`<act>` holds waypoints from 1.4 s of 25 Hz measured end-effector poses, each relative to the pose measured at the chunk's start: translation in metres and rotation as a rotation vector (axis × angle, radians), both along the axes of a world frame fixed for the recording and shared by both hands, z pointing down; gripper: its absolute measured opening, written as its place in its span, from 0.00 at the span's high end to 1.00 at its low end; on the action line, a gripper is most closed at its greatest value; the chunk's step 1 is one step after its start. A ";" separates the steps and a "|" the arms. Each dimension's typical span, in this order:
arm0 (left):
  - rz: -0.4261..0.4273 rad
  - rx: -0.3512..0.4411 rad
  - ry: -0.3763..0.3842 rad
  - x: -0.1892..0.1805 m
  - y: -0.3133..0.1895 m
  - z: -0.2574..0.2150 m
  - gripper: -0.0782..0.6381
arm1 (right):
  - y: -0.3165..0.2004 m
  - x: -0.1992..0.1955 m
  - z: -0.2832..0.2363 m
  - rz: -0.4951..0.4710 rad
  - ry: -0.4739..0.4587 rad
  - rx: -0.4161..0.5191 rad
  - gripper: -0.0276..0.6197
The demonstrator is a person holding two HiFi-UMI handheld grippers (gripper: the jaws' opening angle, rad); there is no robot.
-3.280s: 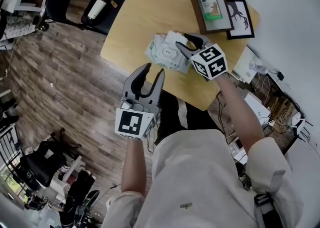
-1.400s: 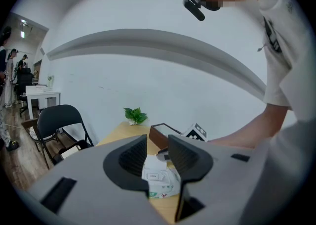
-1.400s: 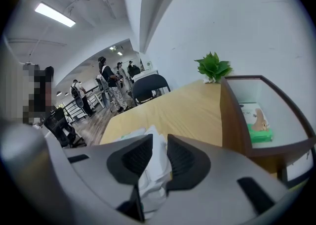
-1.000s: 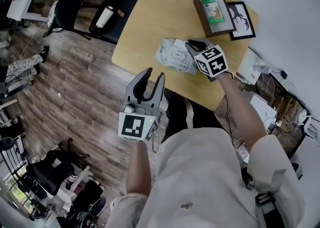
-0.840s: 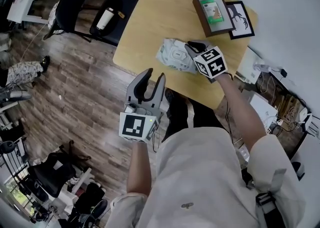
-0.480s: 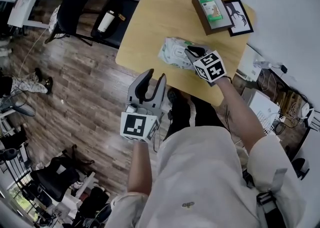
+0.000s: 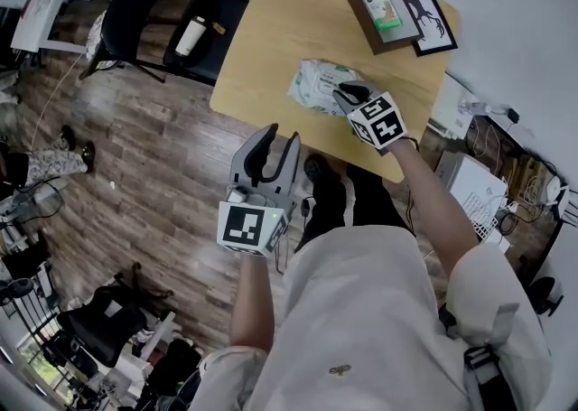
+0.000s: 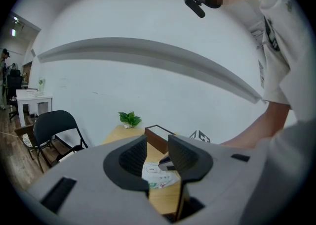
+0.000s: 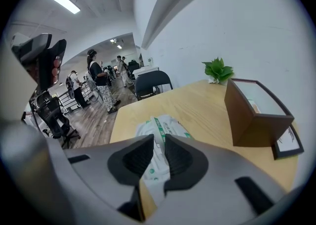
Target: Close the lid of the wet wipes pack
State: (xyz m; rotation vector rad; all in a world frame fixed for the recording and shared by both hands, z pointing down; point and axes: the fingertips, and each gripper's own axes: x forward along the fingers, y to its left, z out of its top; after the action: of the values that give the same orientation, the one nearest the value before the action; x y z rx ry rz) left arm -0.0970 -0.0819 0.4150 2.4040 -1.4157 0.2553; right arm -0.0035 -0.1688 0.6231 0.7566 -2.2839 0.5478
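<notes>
Surveying from the head view: the wet wipes pack (image 7: 321,86) is lying flat on the wooden table (image 7: 271,21), toward the person's side. The right gripper (image 7: 347,93) is sitting at the pack's near-right end. The left gripper (image 7: 276,140) is hanging over the floor, well apart from the pack.

Left gripper view: its jaws are standing wide apart and holding nothing; the pack (image 8: 157,175) is showing beyond the gap.

Right gripper view: its jaws are standing only slightly apart, having just been opening. The pack (image 9: 165,126) is showing through the slit beneath them, but nothing is pinched. The lid is appearing to lie flat; whether it is fully latched cannot be told.

Handling, as judged: the item is likely behaving as a light, soft film pouch, slippery and yielding. Only the plastic lid is offering stiffness, so pressing there is suiting better than gripping, with the pouch's end being steadied against sliding.
</notes>
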 end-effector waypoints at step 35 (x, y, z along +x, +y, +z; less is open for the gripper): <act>0.043 -0.019 0.014 -0.006 0.005 0.013 0.72 | 0.015 -0.015 0.040 -0.030 0.186 -0.010 0.87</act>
State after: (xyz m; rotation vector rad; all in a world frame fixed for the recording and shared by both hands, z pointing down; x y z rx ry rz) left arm -0.1031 -0.0770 0.4282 2.4188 -1.3505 0.2610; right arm -0.0182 -0.1534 0.6631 0.7354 -2.1162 0.4544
